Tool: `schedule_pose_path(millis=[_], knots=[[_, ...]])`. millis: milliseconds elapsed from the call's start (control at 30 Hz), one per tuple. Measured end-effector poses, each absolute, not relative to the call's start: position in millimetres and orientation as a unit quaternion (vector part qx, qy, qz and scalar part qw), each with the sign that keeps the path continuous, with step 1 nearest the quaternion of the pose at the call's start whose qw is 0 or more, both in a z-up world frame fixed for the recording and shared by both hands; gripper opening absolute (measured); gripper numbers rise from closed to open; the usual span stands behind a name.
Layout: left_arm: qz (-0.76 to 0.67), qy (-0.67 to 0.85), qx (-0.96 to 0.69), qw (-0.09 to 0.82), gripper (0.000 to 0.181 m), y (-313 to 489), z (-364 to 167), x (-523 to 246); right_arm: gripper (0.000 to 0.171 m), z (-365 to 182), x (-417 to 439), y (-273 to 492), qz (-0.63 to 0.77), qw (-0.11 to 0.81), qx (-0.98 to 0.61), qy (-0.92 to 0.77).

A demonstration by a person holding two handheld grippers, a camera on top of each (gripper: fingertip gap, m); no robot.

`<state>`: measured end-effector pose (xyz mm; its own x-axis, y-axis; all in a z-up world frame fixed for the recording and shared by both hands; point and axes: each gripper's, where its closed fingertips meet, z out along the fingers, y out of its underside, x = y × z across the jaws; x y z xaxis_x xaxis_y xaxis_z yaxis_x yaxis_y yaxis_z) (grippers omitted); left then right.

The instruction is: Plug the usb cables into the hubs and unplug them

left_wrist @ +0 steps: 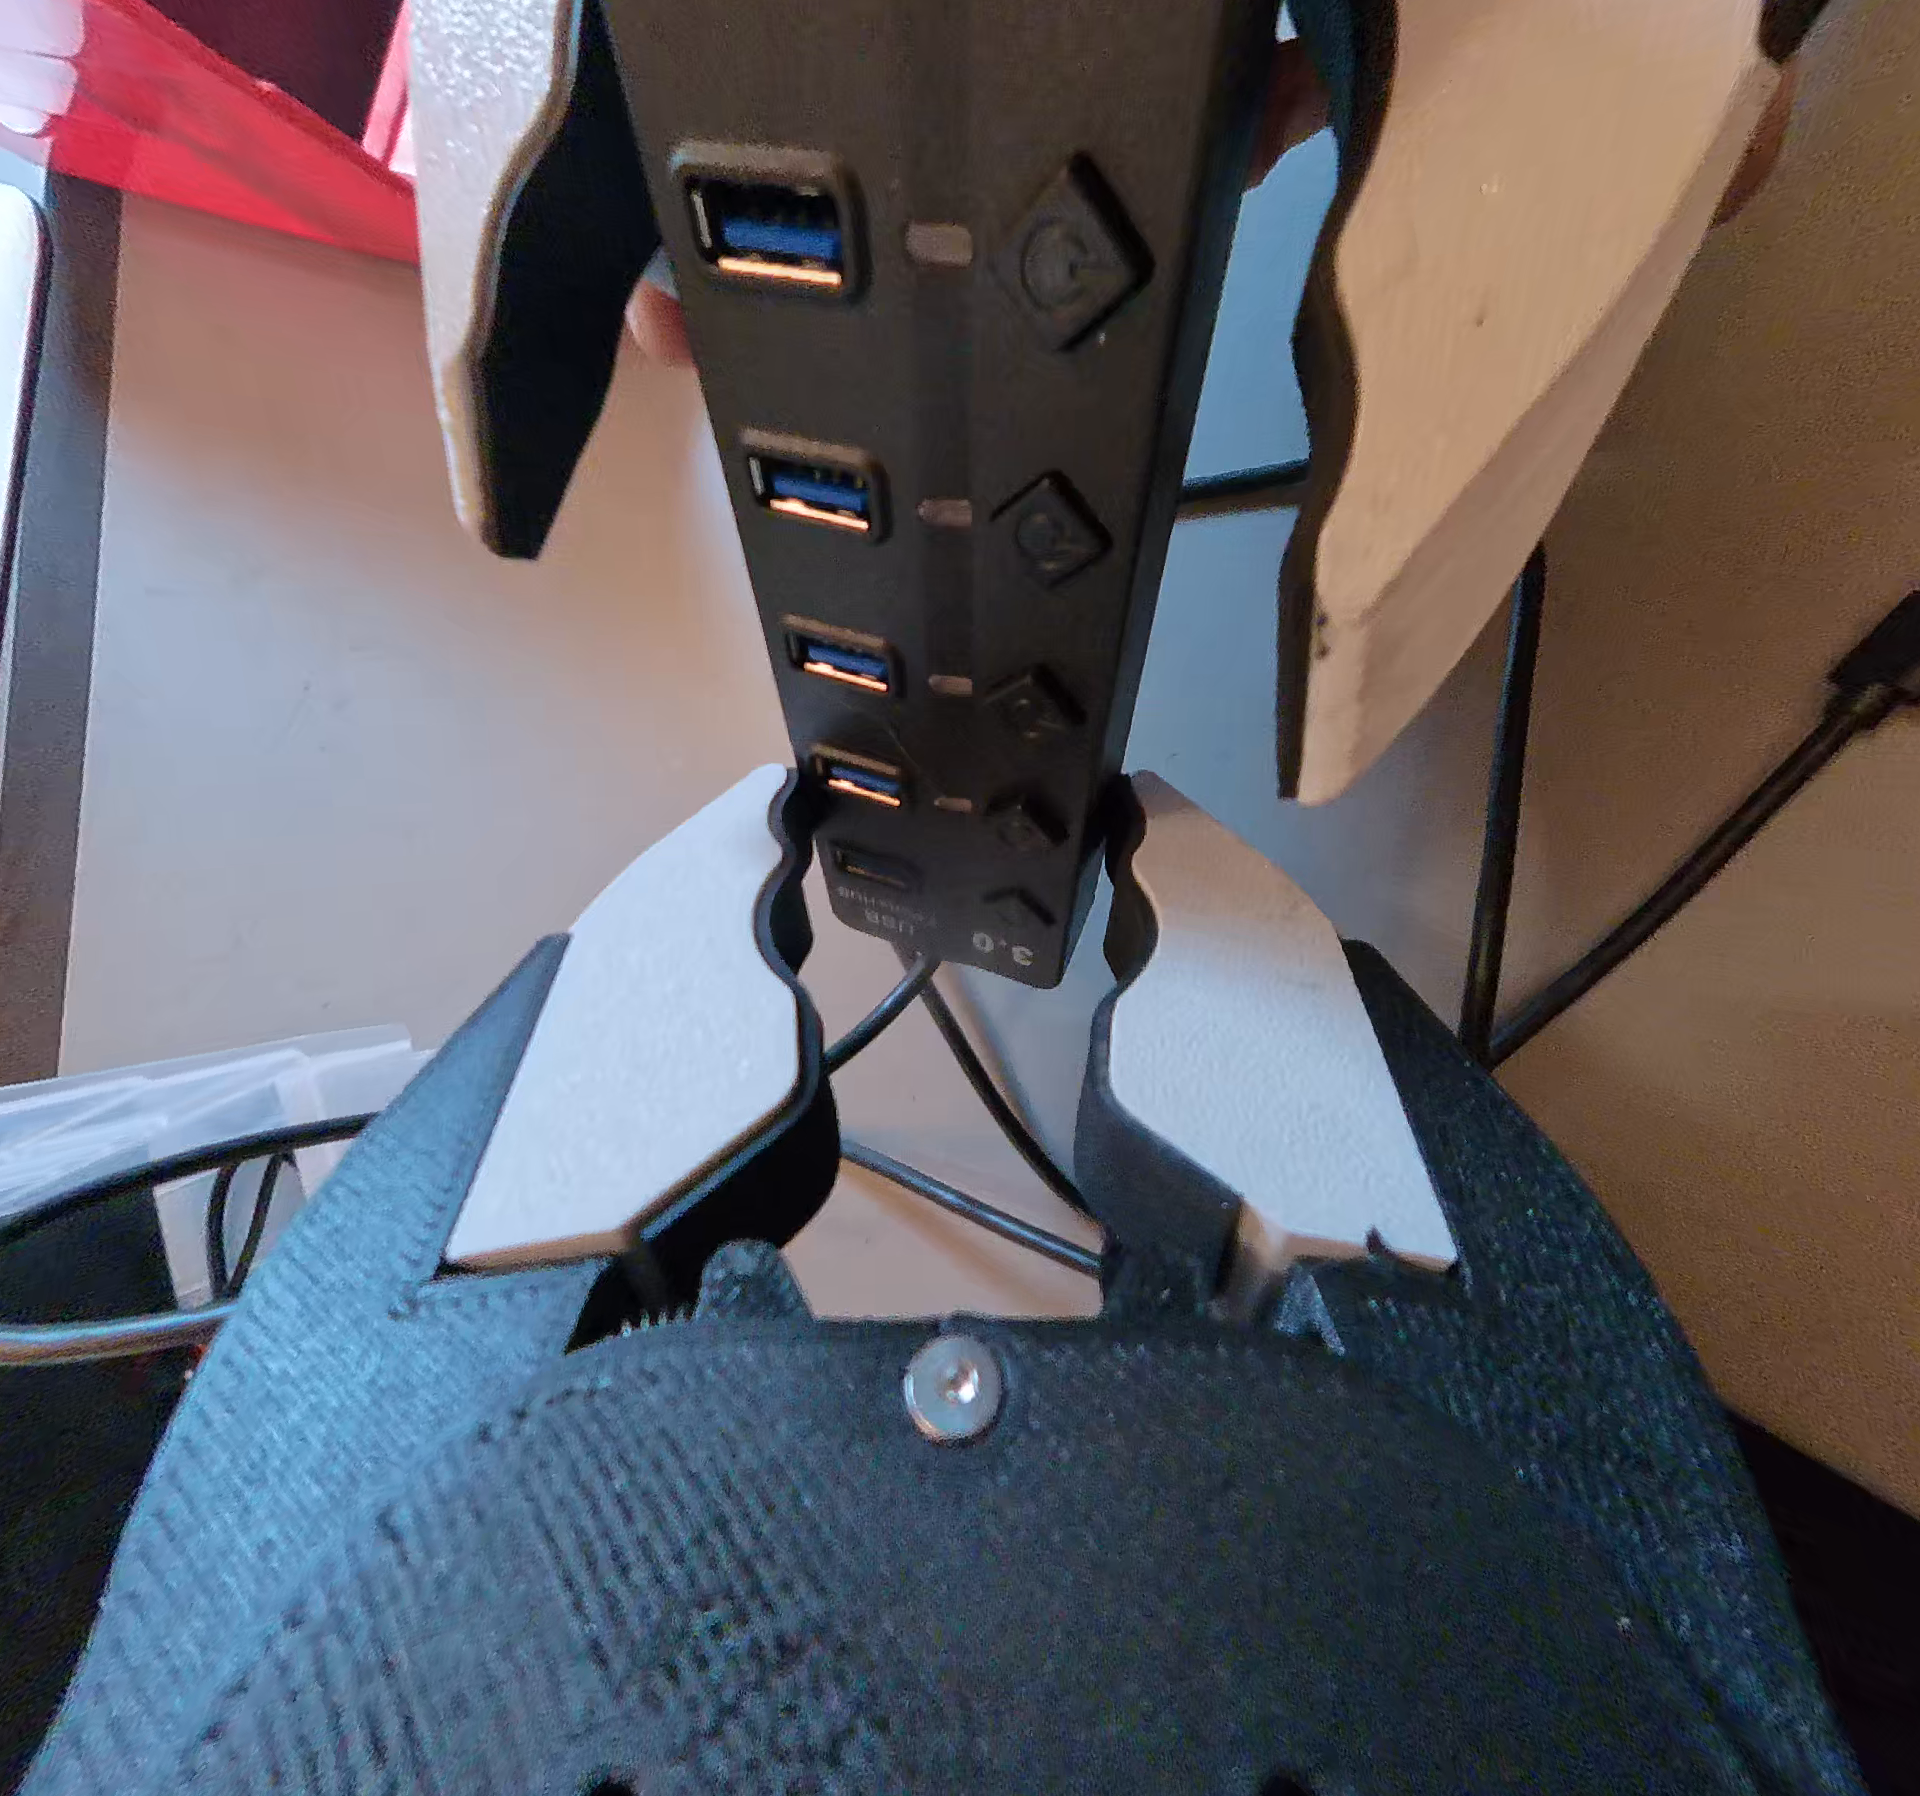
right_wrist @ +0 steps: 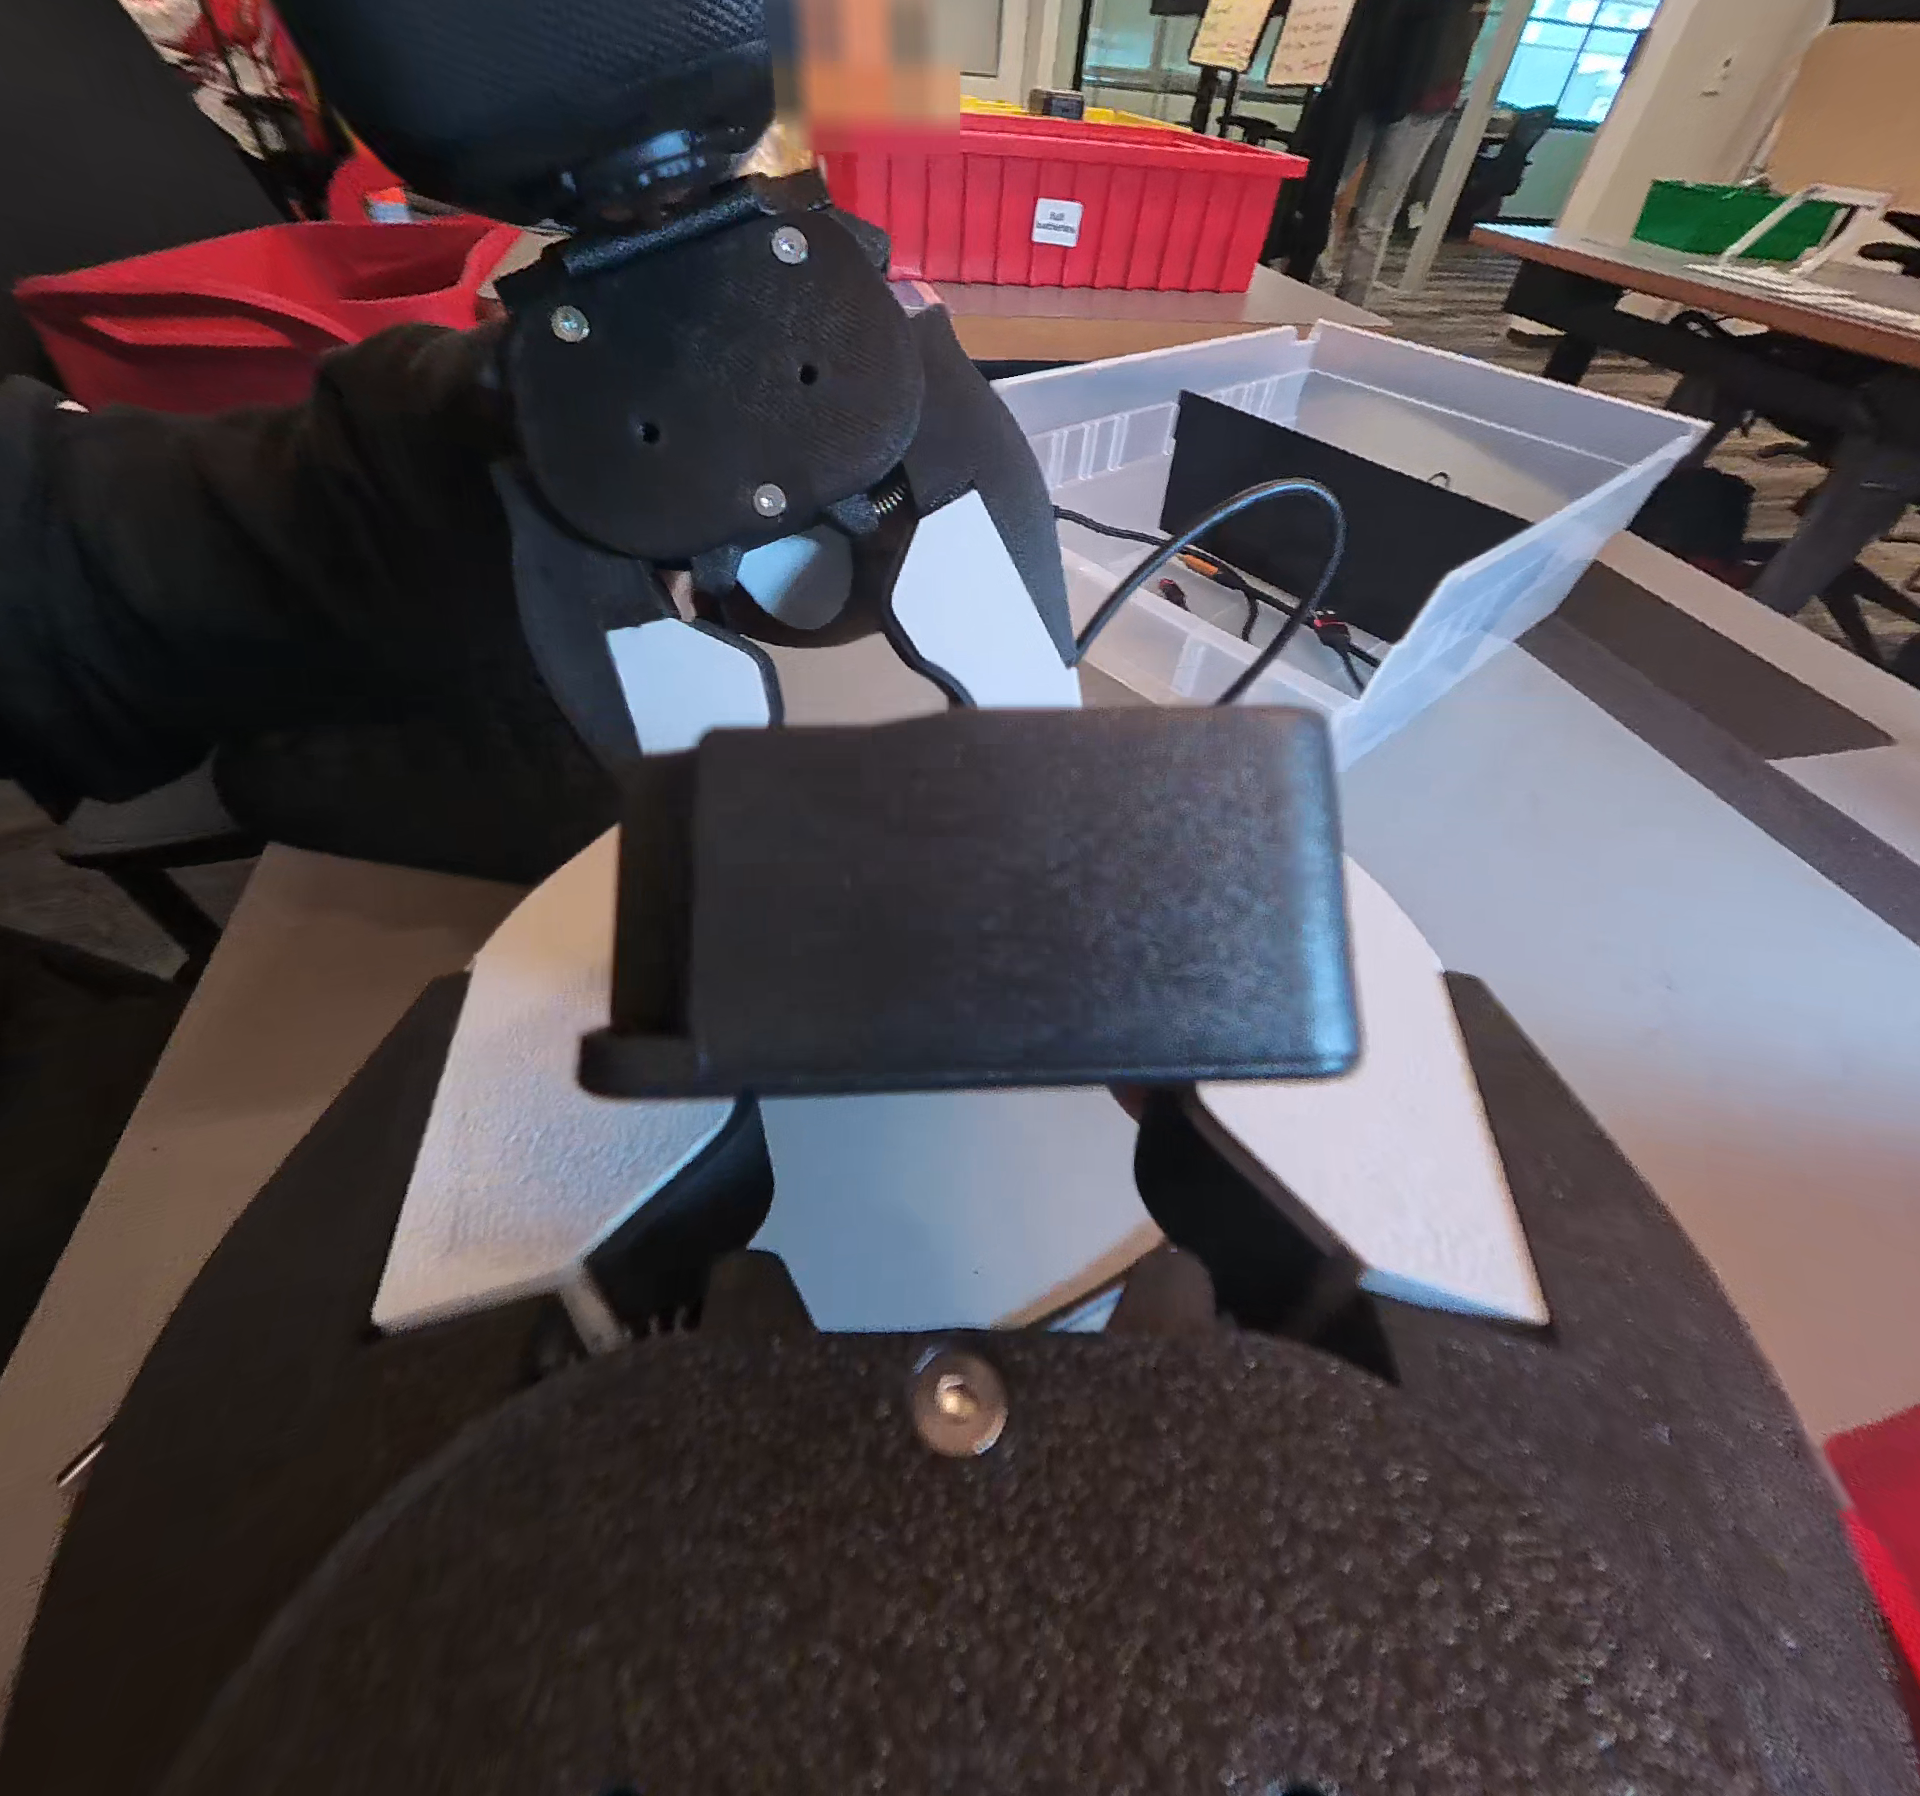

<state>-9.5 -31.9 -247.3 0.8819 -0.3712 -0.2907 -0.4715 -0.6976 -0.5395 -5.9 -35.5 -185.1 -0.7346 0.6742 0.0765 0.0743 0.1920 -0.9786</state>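
A long black USB hub with several empty blue ports and a row of buttons is held in the air between both grippers. My left gripper is shut on its near end, where the hub's own thin black cable comes out. My right gripper faces it, its white fingers flanking the far end. In the right wrist view the hub's plain back lies across my right gripper, with the left gripper behind it. A black USB cable plug lies on the table to the right.
A clear plastic bin with cables and a black box stands on the tan table behind the hub. Red bins stand farther back and to the left. A person's dark sleeve holds the left gripper. The gap from one gripper's tips to the other's is roughly 6 centimetres.
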Motion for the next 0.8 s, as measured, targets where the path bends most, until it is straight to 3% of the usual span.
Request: schedule_pose_path(millis=[200,600,800], knots=[[0.098,0.225,-0.921,0.302,0.056,-31,-250,-14,0.096,-188,-12,-33,0.564,0.279,-0.28,-0.725],[0.116,0.224,-0.912,0.324,0.056,-29,-247,-21,0.072,-196,-13,-28,0.568,0.268,-0.287,-0.724],[0.116,0.218,-0.899,0.362,0.055,-24,-239,-20,0.071,-188,-14,-22,0.585,0.272,-0.292,-0.706]])
